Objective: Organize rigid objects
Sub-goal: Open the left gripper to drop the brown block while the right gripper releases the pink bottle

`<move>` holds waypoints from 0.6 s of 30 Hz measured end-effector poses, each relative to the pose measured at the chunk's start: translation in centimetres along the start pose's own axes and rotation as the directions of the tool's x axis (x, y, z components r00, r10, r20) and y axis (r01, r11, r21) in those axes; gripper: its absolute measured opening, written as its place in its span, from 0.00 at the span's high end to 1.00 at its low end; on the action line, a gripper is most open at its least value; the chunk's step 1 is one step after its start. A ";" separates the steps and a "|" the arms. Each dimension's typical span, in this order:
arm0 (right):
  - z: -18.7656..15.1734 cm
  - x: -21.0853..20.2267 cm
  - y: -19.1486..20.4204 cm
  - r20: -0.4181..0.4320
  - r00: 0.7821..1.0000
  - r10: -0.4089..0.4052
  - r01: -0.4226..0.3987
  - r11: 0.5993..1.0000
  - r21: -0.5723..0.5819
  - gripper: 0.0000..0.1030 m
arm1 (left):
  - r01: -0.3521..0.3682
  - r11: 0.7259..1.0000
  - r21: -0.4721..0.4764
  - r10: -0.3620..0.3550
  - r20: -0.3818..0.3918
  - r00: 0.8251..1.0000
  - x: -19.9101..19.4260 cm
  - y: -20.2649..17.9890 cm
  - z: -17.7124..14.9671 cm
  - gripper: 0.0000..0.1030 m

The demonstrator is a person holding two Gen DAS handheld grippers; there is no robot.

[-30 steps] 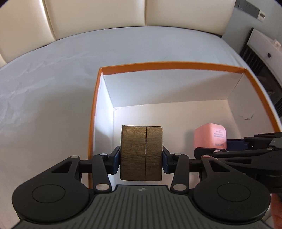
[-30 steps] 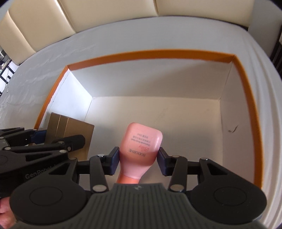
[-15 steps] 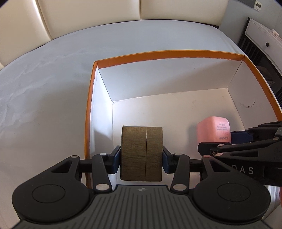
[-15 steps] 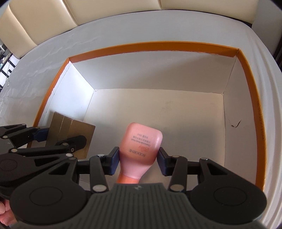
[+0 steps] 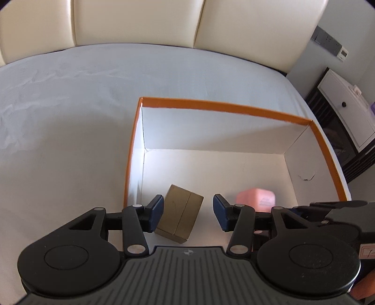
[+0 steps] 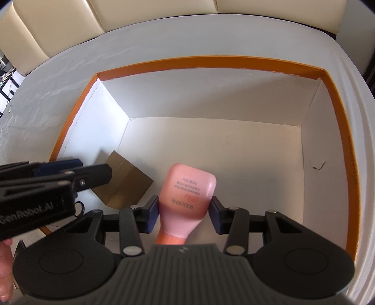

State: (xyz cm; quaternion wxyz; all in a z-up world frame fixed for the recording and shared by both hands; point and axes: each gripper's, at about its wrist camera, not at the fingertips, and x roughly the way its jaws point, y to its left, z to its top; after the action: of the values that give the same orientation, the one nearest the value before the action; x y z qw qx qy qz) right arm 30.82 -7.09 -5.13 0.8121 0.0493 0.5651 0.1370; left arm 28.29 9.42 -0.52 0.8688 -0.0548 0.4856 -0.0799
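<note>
Brown box [image 5: 179, 214] lay on the floor of the orange-rimmed carton [image 5: 225, 108], in its near left corner, turned at an angle to the carton's walls, with a seam running down its top face. The left claw [image 5: 187, 212] stood open above it, its two blue pads spread well clear of the box on either side and touching nothing. To the right of the box, in the near middle of the carton, the pink bottle [image 6: 186, 199] pointed its flat bottom toward the far wall and its neck toward the camera, the printed label reading upside down in the right wrist view. The right claw [image 6: 182, 212] had its pads at the bottle's sides, the left pad against it and the right pad at or just off its edge; whether it gripped or merely bracketed the bottle could not be told. The carton's white interior showed a small dark scuff [image 6: 317, 165] on the right wall. It rested on a bed [image 5: 70, 117] with a pale sheet, cream cushions [image 5: 140, 21] at the far end.
</note>
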 end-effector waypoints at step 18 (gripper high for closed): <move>-0.3 -1.5 2.4 0.081 0.996 -0.046 0.054 0.994 -0.096 0.60 | -0.012 1.000 -0.010 0.012 0.023 1.000 -0.4 -0.1 -0.5 0.44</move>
State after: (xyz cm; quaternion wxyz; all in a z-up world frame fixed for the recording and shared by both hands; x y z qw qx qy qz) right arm 29.71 -5.20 -3.32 0.8383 0.0006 0.5263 0.1421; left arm 27.61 9.35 -0.39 0.8745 -0.0574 0.4763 -0.0716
